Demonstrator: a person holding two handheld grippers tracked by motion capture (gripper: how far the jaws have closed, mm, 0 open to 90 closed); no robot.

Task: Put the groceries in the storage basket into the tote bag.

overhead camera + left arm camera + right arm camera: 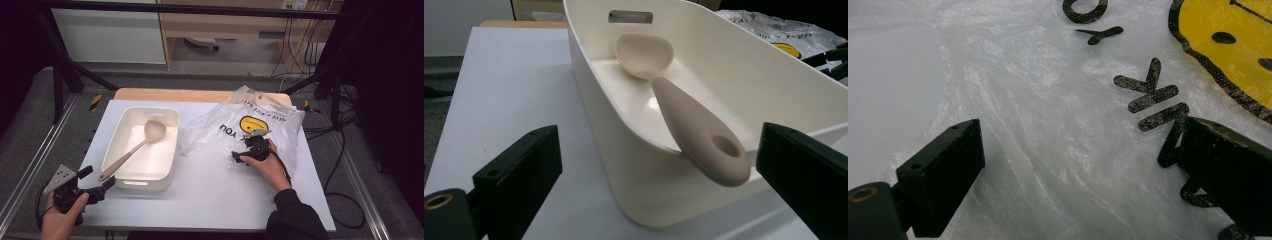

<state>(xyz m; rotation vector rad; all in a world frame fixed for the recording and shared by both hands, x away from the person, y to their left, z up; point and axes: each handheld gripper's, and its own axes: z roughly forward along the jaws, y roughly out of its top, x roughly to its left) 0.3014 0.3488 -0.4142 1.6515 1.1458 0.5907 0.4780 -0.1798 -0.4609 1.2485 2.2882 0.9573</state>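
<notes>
A beige spoon [132, 149] lies slanted in a cream bin [120, 135], bowl at the far end, handle resting on the near rim. In the left gripper view the spoon handle [701, 135] sticks out over the bin wall [624, 155]. My left gripper [96, 181] is open at the table's front left corner, just short of the handle tip. A clear plastic bag [245, 125] with a yellow smiley and black letters lies at the right. My right gripper [239, 156] hovers open over the bag's near edge; the crinkled plastic bag [1048, 130] lies between its jaws.
The white table top [210, 190] sits on a wooden board [165, 95]. Black frame bars and cables run along the right side and the back. A cabinet and floor lie beyond the table.
</notes>
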